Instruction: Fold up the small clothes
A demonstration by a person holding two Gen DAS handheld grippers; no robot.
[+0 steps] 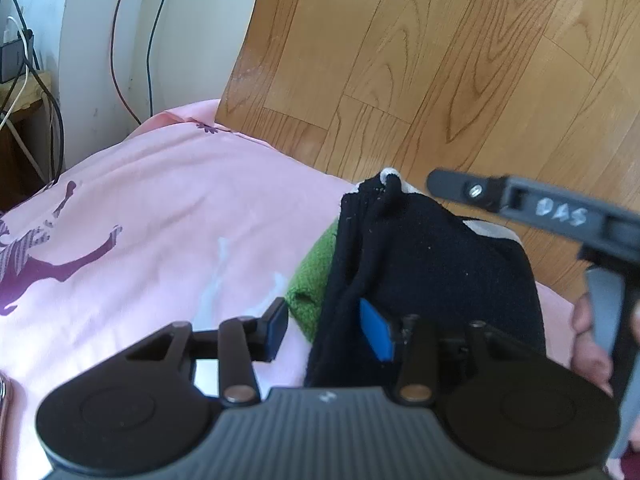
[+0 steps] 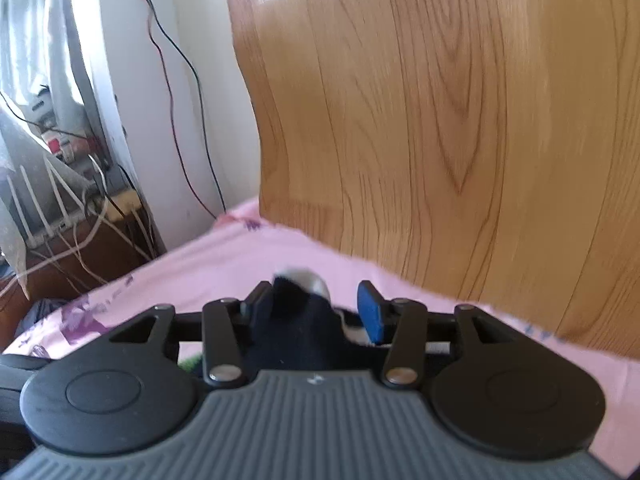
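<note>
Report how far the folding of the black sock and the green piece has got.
Done: nothing looks neatly folded yet. In hand: the black sock lies bunched on the pink sheet, between both open tongs, left and right, neither closed on it. Left: folding it, then the green piece partly under it.

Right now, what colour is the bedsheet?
Pink bedsheet with purple prints, clearest in the left wrist view.

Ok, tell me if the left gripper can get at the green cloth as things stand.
Probably yes: the left gripper is open, and the green cloth lies just ahead between its fingers, though the black sock covers its right side.
</note>
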